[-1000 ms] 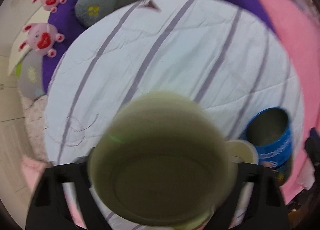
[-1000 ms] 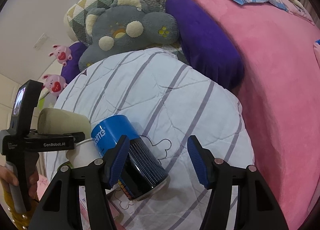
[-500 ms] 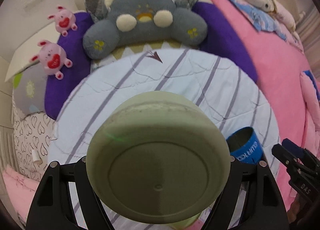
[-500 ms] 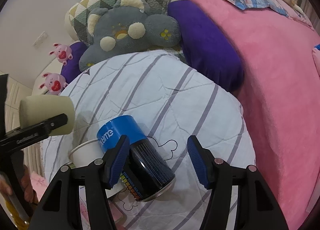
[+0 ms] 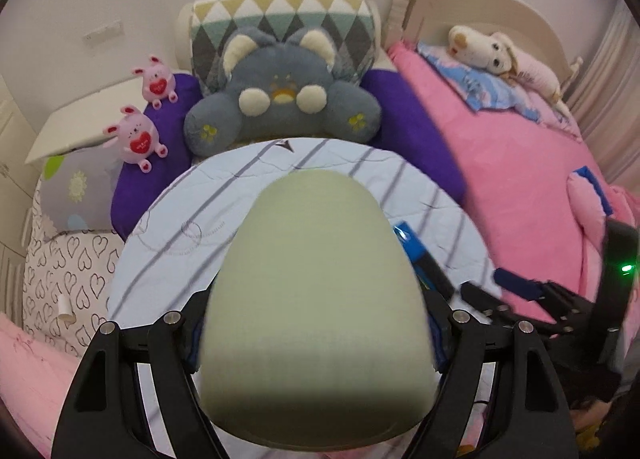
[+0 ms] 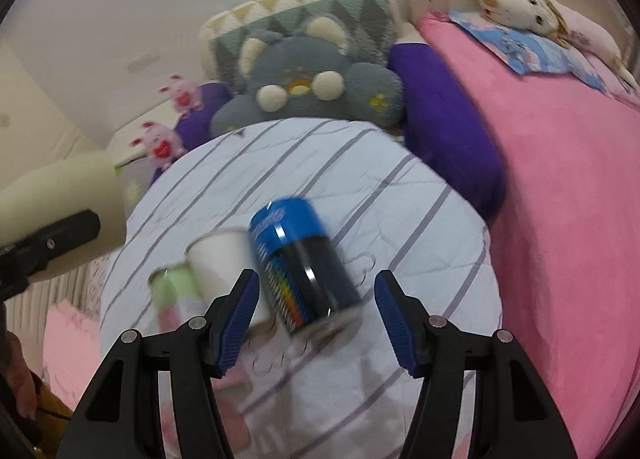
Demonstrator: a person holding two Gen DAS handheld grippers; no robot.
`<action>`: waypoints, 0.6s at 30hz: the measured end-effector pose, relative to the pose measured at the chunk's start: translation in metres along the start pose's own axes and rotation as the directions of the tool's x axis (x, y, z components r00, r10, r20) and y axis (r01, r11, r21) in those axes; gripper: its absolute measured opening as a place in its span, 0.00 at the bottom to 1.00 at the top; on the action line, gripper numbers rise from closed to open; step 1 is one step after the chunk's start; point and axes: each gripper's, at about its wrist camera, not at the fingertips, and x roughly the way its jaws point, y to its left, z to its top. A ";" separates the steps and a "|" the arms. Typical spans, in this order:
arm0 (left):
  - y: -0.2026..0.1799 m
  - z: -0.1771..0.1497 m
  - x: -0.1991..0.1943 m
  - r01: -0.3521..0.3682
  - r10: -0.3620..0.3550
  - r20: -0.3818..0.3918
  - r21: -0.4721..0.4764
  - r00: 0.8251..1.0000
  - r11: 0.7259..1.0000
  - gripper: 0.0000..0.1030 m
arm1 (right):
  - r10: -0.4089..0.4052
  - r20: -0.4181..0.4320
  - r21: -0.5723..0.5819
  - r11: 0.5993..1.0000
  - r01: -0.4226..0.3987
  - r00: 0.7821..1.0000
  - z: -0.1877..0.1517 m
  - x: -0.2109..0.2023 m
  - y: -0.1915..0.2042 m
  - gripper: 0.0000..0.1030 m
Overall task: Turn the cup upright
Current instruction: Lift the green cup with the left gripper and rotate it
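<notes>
My left gripper [image 5: 316, 323] is shut on a pale green cup [image 5: 316, 299] and holds it in the air above the round striped cushion [image 5: 208, 235]. The cup fills the left wrist view, side wall up. It also shows at the left edge of the right wrist view [image 6: 60, 195], lying level between the fingers. My right gripper [image 6: 316, 315] is open and empty, its blue pads on either side of a blue and black can-shaped cup [image 6: 304, 263] lying on its side on the cushion [image 6: 400, 219].
A white cup [image 6: 224, 259] and a green and pink cup [image 6: 176, 291] sit left of the blue one. A grey plush bear [image 5: 280, 99], purple pillows [image 5: 412, 139] and two pink bunny toys [image 5: 140, 137] lie behind. Pink bedding [image 6: 560, 199] is to the right.
My left gripper has tilted the green cup: first its opening faced the camera, then its base, now its side. The right gripper has shifted so the blue cup sits more centred between its fingers.
</notes>
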 end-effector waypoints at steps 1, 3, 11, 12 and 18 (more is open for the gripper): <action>-0.006 -0.008 -0.006 0.000 0.000 0.009 -0.005 1.000 1.000 0.77 | 0.016 -0.003 -0.017 1.000 -0.016 1.000 -0.007 -0.003 0.000 0.60; -0.016 -0.023 -0.015 0.005 -0.005 0.030 -0.014 1.000 1.000 0.77 | 0.045 0.004 -0.044 0.998 -0.044 0.999 -0.019 -0.008 -0.002 0.60; -0.064 -0.090 -0.011 -0.020 0.022 0.032 -0.054 0.999 0.998 0.77 | 0.151 0.057 -0.115 0.983 -0.144 0.987 -0.064 -0.023 -0.020 0.60; -0.070 -0.096 -0.012 -0.015 0.017 0.040 -0.055 0.999 0.998 0.77 | 0.168 0.067 -0.134 0.978 -0.158 0.984 -0.072 -0.023 -0.024 0.60; -0.103 -0.129 -0.014 -0.081 0.082 0.043 -0.039 0.996 0.996 0.76 | 0.202 0.131 -0.179 0.968 -0.177 0.971 -0.102 -0.030 -0.049 0.60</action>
